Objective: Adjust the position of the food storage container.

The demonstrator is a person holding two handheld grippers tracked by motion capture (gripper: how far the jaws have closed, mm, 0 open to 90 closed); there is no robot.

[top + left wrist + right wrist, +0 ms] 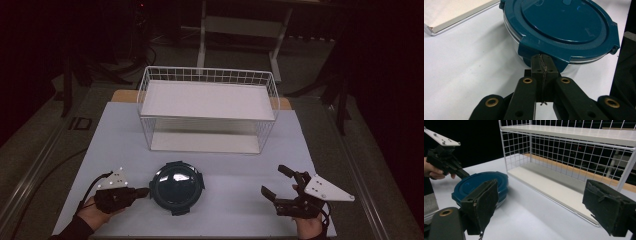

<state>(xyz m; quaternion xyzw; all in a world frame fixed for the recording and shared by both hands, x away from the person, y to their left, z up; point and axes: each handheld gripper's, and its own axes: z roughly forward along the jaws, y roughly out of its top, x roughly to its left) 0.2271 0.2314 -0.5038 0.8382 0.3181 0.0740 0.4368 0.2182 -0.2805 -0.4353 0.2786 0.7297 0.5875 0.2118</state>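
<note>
A round container with a dark teal clip-on lid (pixel 177 186) stands on the white table near its front edge. My left gripper (pixel 145 191) is shut, and its tips meet the side of the container at a lid clip. In the left gripper view the jaws (pixel 543 62) are pressed together with nothing between them, right under the clip of the lid (pixel 564 25). My right gripper (pixel 276 181) is held open to the right of the container and apart from it. In the right gripper view its pads (pixel 484 202) stand wide with nothing between them, and the container (pixel 481 185) and the left gripper (pixel 464 173) lie beyond.
A white wire shelf rack (pixel 207 107) with two white boards stands at the back middle of the table (pixel 240 165). Its lower board (pixel 454 12) lies close behind the container. Dark floor and table legs surround the table.
</note>
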